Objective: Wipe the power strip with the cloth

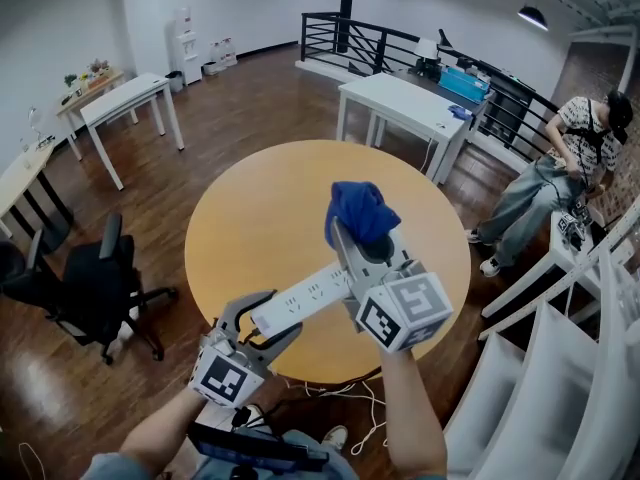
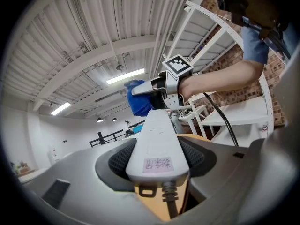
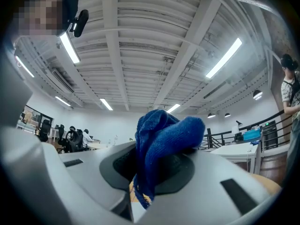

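Observation:
A white power strip (image 1: 300, 301) is held level above the round wooden table (image 1: 250, 218), its cord end clamped in my left gripper (image 1: 262, 330), which is shut on it. In the left gripper view the power strip (image 2: 158, 139) runs away from the jaws toward the right gripper (image 2: 154, 89). My right gripper (image 1: 365, 243) is shut on a bunched blue cloth (image 1: 360, 211) and sits over the strip's far end. The right gripper view shows the blue cloth (image 3: 161, 142) pinched between the dark pads and a sliver of the white strip below.
A black office chair (image 1: 85, 283) stands left of the table. White tables (image 1: 405, 103) and a black railing (image 1: 370, 38) lie beyond. A seated person (image 1: 555, 168) is at the right. White shelving (image 1: 590, 368) stands close at the lower right.

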`<action>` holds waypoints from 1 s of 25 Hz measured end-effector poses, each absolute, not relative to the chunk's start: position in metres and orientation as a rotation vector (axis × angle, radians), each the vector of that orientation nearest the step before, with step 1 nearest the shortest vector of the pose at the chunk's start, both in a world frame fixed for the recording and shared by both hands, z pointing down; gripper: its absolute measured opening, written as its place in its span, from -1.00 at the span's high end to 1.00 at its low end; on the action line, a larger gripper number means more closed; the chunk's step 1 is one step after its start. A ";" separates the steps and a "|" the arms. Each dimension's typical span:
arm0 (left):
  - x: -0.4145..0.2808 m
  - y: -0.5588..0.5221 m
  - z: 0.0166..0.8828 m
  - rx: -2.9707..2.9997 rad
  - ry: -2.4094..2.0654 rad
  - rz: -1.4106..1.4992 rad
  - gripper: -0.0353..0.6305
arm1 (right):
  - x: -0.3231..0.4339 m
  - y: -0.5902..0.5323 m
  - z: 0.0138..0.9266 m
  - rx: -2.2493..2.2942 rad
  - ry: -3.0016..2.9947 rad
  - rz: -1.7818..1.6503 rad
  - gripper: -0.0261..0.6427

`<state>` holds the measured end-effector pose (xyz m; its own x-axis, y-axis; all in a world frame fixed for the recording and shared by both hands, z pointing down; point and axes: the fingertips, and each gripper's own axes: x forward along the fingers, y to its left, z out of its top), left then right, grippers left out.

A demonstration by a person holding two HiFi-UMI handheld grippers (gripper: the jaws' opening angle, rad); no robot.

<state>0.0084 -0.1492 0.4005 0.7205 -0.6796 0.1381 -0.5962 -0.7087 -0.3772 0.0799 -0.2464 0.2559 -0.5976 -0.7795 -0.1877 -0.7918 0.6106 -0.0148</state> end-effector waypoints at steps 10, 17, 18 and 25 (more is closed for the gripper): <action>0.009 -0.155 0.404 -2.588 1.031 -0.435 0.03 | 0.036 -0.228 0.268 -1.194 2.705 0.022 0.72; 0.010 -0.159 0.403 -2.577 1.064 -0.438 0.03 | 0.003 -0.212 0.271 -1.086 2.736 -0.029 0.72; 0.010 -0.159 0.402 -2.575 1.063 -0.439 0.03 | -0.002 -0.209 0.273 -1.073 2.746 -0.034 0.72; 0.011 -0.159 0.402 -2.569 1.064 -0.447 0.03 | -0.025 -0.196 0.285 -1.010 2.783 -0.068 0.72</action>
<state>0.0113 -0.1585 0.4020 0.6730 -0.7219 0.1612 -0.6205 -0.6696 -0.4082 -0.0248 -0.1963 0.2849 -0.7531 -0.6400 -0.1528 -0.6318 0.7682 -0.1037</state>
